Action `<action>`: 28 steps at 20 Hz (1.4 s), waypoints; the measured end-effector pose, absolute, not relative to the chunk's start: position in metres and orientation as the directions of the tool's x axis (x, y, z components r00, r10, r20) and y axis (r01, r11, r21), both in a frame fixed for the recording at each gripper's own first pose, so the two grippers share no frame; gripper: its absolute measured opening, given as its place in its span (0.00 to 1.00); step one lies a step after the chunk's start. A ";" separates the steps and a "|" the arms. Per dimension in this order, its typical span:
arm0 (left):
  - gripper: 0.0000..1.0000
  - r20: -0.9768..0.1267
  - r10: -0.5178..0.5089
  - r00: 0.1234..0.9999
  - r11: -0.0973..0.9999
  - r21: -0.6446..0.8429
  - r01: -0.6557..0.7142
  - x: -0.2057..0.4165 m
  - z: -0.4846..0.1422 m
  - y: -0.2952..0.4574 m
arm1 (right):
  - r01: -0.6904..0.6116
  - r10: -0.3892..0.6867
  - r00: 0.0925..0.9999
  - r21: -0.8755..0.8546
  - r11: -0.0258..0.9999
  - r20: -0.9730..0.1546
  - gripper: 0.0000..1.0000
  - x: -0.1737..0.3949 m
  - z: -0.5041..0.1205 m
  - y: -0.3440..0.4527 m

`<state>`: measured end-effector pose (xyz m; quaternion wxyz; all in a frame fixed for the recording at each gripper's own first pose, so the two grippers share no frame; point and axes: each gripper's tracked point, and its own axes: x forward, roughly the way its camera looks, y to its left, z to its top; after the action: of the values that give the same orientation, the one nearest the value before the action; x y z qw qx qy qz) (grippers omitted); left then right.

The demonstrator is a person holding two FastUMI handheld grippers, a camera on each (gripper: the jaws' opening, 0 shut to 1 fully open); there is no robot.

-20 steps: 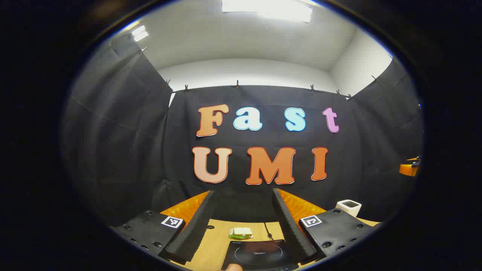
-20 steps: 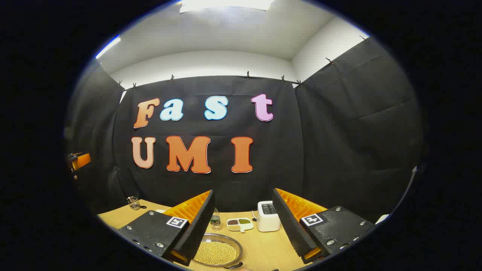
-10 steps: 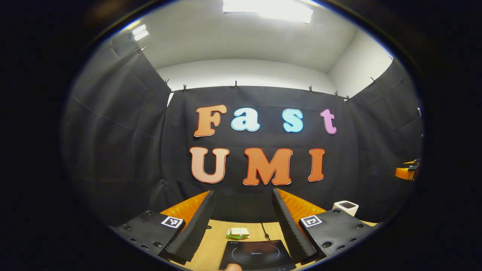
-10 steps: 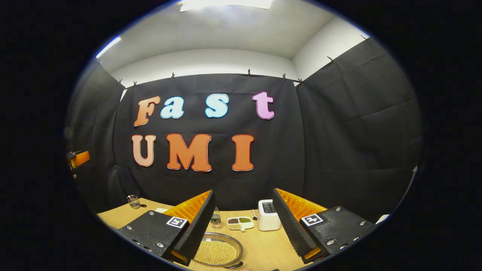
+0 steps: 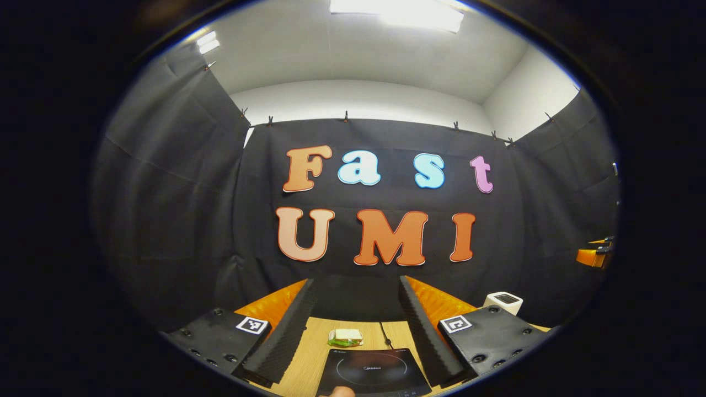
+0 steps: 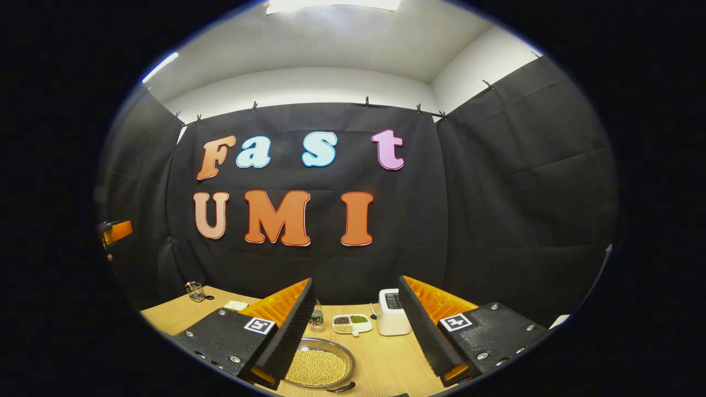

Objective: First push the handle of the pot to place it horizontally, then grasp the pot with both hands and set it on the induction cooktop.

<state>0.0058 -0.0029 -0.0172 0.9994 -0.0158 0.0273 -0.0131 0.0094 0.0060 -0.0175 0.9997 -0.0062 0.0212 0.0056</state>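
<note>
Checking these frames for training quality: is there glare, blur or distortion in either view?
Left gripper view: sharp, the ceiling light blown out to white, fisheye bending the wall's top edge. Right gripper view: also sharp, the light overexposed, the pot and toaster crisp, straight edges curving toward the rim.

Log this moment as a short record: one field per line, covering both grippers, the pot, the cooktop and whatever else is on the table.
left gripper: open, nothing between its fingers, aimed over the cooktop
right gripper: open, empty, above the pot
pot: shallow metal, full of yellow beans, on the table, dark handle at its near edge
induction cooktop: black, bare, cord running off its far side
sandwich: beyond the cooktop
toaster: white, at the back
divided dish: beans in its compartments, left of the toaster
task status: pot not yet grasped
</note>
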 end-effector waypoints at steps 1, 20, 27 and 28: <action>0.99 -0.058 -0.025 0.998 0.999 -0.035 0.023 0.006 -0.018 -0.002 | -0.016 0.016 0.999 -0.004 1.000 -0.041 0.92 0.010 -0.018 0.008; 0.98 -0.102 -0.033 0.994 0.998 -0.065 0.026 0.001 -0.033 0.000 | -0.067 0.062 0.981 -0.020 0.998 -0.185 0.01 -0.020 -0.100 0.029; 0.97 -0.086 -0.032 0.996 0.998 -0.051 0.028 -0.007 -0.027 0.000 | -0.130 0.103 0.934 -0.056 0.990 -0.341 0.00 -0.036 -0.165 0.043; 0.98 -0.085 -0.030 0.996 0.998 -0.051 0.025 -0.007 -0.027 0.001 | -0.141 0.113 0.923 -0.050 0.989 -0.368 0.00 -0.039 -0.176 0.046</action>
<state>-0.0066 0.0014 -0.0273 0.9987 -0.0248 0.0428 -0.0138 -0.0388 0.0456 -0.1757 0.9798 -0.0378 0.1852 0.0649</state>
